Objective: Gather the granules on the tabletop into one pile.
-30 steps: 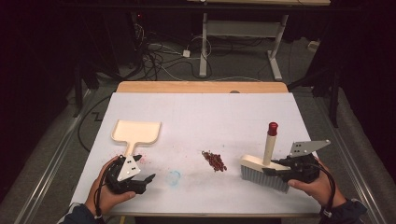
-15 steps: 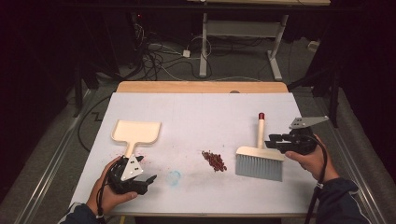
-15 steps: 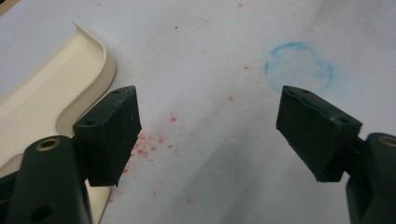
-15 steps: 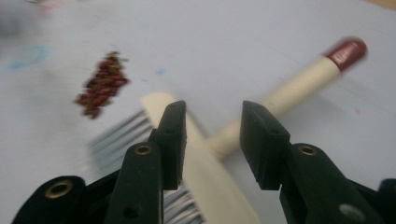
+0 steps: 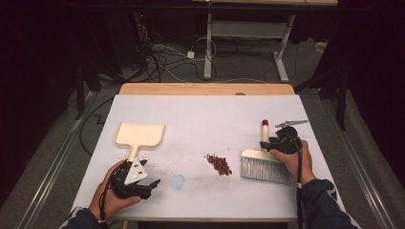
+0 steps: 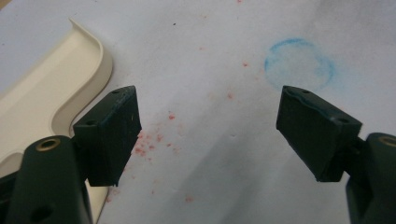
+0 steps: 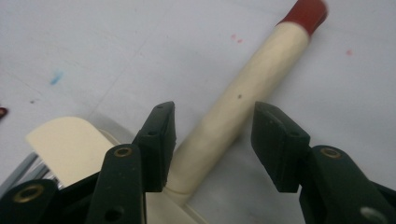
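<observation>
The right gripper has just been opening its jaws, and the brush handle lies between them with a gap on either side, the pads pressing on nothing. In the right gripper view the handle runs from the jaws toward one o'clock and ends in a red cap. In the high view this right gripper sits at about four o'clock of the table, and the brush lies flat on the white cover with its bristles toward six o'clock and the handle toward twelve.

The left gripper stands wide with only bare table between its pads, and it rests at about seven o'clock of the table in the high view. The cream dustpan lies just beyond it, toward twelve o'clock, its handle pointing back at the gripper; the pan's edge shows at nine o'clock in the left gripper view. A faint blue ring is drawn on the cover at one o'clock there.

A small heap of red crumbs lies between brush and dustpan, well apart from both.

The step looks like setting the brush down. To finish it cleanly, the right jaws should clear the handle on both sides before the hand backs off, drawing straight away along the handle's line so that the brush is not dragged toward the crumbs.
</observation>
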A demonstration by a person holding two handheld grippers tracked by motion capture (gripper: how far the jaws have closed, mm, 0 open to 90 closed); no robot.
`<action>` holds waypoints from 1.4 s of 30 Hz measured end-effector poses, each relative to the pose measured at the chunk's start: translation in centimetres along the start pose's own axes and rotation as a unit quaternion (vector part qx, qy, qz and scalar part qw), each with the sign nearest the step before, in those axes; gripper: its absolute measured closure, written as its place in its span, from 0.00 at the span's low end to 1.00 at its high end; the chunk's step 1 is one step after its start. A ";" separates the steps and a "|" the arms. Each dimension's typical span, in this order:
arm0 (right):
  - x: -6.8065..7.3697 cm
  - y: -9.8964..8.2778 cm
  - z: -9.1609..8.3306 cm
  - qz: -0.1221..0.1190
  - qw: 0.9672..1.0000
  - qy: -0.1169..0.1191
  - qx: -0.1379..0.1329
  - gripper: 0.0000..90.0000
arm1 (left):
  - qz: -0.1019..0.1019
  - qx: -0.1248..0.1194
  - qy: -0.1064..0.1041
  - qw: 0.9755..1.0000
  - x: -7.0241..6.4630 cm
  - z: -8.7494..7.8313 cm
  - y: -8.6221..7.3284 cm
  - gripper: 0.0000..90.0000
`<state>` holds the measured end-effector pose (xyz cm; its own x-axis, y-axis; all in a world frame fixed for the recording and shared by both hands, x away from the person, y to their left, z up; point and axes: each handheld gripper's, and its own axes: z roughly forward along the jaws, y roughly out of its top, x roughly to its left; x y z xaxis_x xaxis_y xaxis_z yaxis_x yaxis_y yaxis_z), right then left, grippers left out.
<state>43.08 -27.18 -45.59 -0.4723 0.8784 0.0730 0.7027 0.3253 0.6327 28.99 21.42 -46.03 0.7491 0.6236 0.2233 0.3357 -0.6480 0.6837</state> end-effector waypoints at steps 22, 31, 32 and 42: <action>0.8 0.5 0.9 -0.045 0.997 -0.058 0.022 0.62 | 0.003 -0.001 -0.002 1.000 -0.1 -0.1 0.0 0.23; 0.5 0.3 0.9 -0.036 0.997 -0.063 0.014 0.56 | 0.004 0.001 -0.003 1.000 -0.1 -0.1 0.0 0.23; 0.5 0.3 0.8 -0.034 0.997 -0.066 0.012 0.55 | 0.005 0.001 -0.003 1.000 -0.1 -0.1 0.0 0.23; 1.2 1.0 -1.6 -0.057 0.993 -0.063 -0.077 0.48 | 0.003 -0.003 0.000 1.000 -0.1 -0.2 0.0 0.23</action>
<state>42.29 -26.35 -43.63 -0.4681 0.8783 -0.0969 0.5538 0.3771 0.7423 28.84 21.44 -45.87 0.7515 0.6191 0.2281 0.3264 -0.6493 0.6869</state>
